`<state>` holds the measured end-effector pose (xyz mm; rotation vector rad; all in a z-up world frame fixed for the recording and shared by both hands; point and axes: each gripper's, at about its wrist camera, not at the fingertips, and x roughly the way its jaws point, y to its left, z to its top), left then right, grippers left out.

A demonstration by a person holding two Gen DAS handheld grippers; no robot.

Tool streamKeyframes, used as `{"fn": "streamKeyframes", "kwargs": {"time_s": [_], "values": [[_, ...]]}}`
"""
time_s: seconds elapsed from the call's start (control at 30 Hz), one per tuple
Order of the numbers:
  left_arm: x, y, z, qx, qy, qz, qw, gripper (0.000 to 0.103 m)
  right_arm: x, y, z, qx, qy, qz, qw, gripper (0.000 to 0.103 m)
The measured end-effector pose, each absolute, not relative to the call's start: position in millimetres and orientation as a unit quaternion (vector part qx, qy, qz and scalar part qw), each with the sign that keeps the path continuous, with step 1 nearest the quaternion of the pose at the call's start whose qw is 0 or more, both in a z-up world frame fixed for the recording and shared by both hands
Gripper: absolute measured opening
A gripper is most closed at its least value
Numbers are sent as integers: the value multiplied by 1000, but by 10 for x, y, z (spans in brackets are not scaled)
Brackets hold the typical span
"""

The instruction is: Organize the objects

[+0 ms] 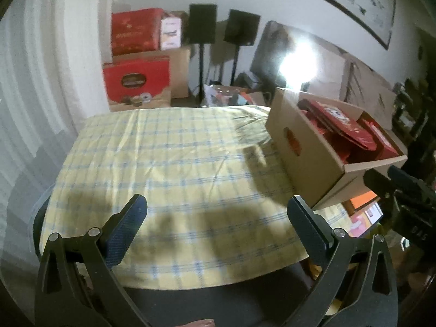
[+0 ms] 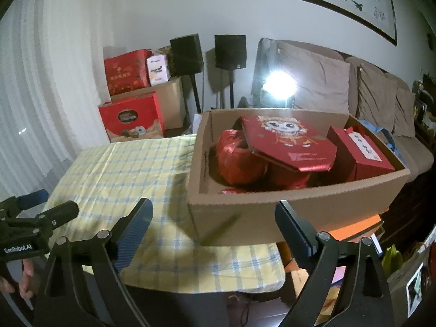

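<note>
Cardboard dominates the right wrist view: an open cardboard box [image 2: 272, 215] sits on the right end of the counter [image 2: 122, 169], which is draped in a yellow cloth with blue checks, and the box's right end hangs past the counter's edge. Inside it, a flat red gift box with a cartoon face [image 2: 288, 141] lies tilted across the top, a shiny red wrapped bundle [image 2: 239, 160] sits to its left, and a red carton with a white label [image 2: 362, 152] stands at the right end. Right claw [image 2: 214, 231] hovers just in front of the box's near wall, jaws spread wide, nothing between them. Over on the left wrist view, the left claw [image 1: 218, 218] is also wide and empty, hanging above the bare checked cloth, with the box off to its right. Behind the counter, stacked red gift cartons [image 2: 130, 117], two black speakers on stands [image 2: 230, 51] and a beige sofa [image 2: 376, 100] line the wall.
</note>
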<state>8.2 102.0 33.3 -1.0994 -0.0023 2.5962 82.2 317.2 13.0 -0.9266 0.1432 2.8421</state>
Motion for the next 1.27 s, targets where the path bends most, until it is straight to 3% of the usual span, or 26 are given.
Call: {"fn": "streamKeyframes", "kwargs": {"time_s": [0.47, 1.27], "values": [[256, 645, 314, -371, -4, 921, 120, 103, 916, 2867, 52, -307, 27, 950, 56, 102], [288, 558, 321, -361, 3, 928, 98, 103, 884, 2715, 76, -307, 20, 950, 51, 102]]}}
